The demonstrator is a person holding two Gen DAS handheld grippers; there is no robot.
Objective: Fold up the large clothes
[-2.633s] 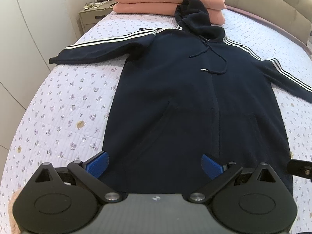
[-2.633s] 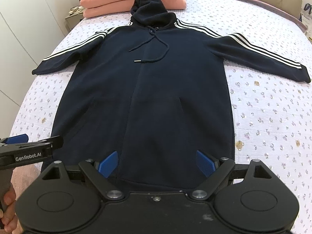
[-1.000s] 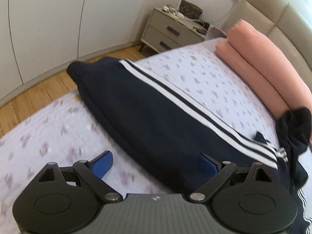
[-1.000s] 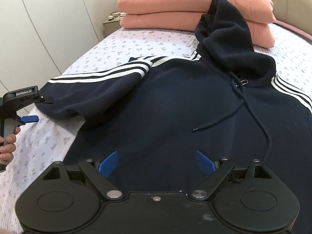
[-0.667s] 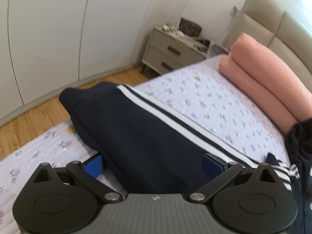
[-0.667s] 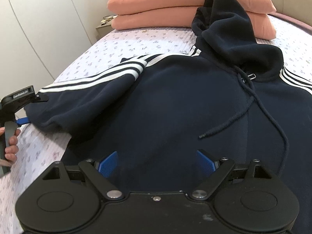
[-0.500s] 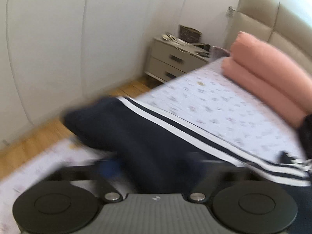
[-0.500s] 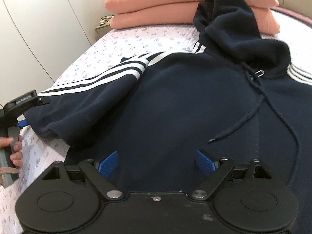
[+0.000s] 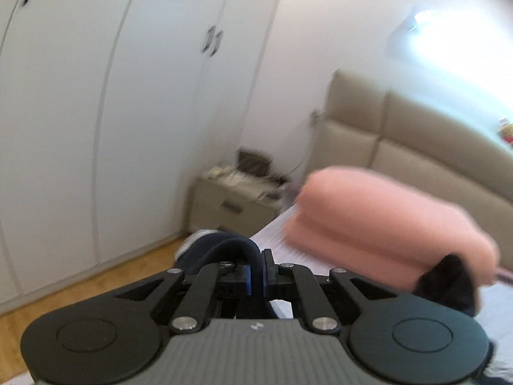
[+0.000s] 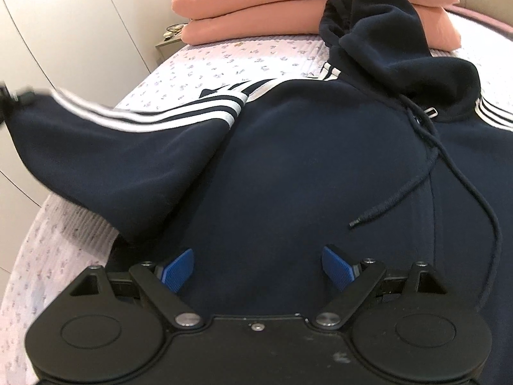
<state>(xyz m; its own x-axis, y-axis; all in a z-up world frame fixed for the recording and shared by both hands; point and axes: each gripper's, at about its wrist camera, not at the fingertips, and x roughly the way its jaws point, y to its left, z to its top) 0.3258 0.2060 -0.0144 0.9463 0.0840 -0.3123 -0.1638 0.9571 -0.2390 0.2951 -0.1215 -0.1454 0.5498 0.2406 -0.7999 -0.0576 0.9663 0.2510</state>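
Observation:
A navy hoodie [image 10: 304,166] with white-striped sleeves lies face up on the bed, hood [image 10: 384,32] resting on the pink bedding. My left gripper [image 9: 255,271] is shut on the cuff of the hoodie's left sleeve [image 9: 221,250] and holds it off the bed; in the right wrist view that sleeve [image 10: 105,147] hangs raised at the left. My right gripper [image 10: 257,268] is open and empty, low over the hoodie's chest, a drawstring [image 10: 426,166] to its right.
Folded pink bedding [image 10: 288,3] is stacked at the head of the bed [image 10: 224,57] against a beige headboard [image 9: 400,141]. A cluttered nightstand [image 9: 231,202] stands left of the bed, by white wardrobe doors [image 9: 96,112] and wood floor [image 9: 80,282].
My left gripper closed on the sleeve cuff and lifted it, tilting up toward the wall. My right gripper moved forward and lower over the hoodie's chest, staying open.

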